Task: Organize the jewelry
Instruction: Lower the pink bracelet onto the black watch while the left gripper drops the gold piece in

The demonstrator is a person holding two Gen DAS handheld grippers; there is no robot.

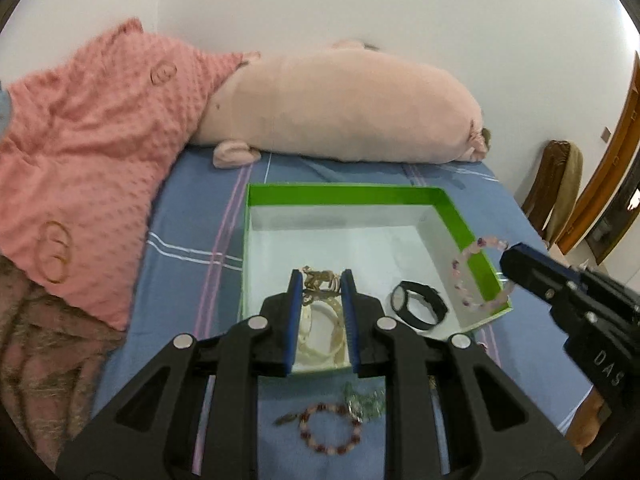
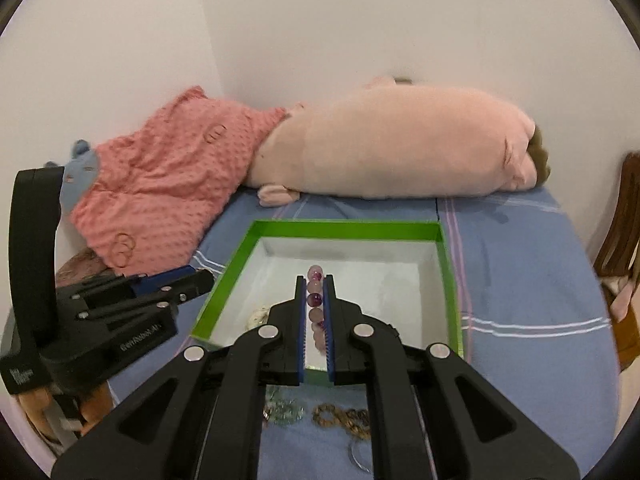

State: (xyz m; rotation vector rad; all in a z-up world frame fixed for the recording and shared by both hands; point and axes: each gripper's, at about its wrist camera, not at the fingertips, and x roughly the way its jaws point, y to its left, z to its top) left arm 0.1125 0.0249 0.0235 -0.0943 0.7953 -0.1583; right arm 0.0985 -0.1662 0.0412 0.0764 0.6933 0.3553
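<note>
The right gripper (image 2: 315,300) has its blue-padded jaws pinched tight on a bracelet of pale pink and purple round beads (image 1: 478,276), the beads stacked in a line between the pads in its own view. From the left wrist view the loop hangs from that gripper's tip (image 1: 505,259) over the right wall of the shallow green-rimmed cardboard box with a white floor (image 1: 344,194), clear of the floor. The box sits on the blue striped bedsheet (image 1: 192,216).

The left gripper (image 1: 321,286) is held above the near left part of the box, its jaws only a narrow way apart. Whether they grip anything I cannot tell: a tangle of gold-coloured chain jewellery (image 1: 320,280) shows right between the tips and cream-coloured bangles (image 1: 320,328) lie below, and the view does not separate above from touching.

In the box, right of those, lies a black wristwatch with a round face (image 1: 420,306). On the sheet near the box: a bracelet of dark red and pale beads (image 1: 330,428), and beside it a silvery green cluster of jewellery (image 1: 364,400). From the right wrist view, a brownish beaded chain (image 2: 340,418) lies there too.

Far off, a long pale pink plush pillow (image 1: 344,104) lies against the wall, with a coral dotted blanket (image 1: 100,140) to its left.
</note>
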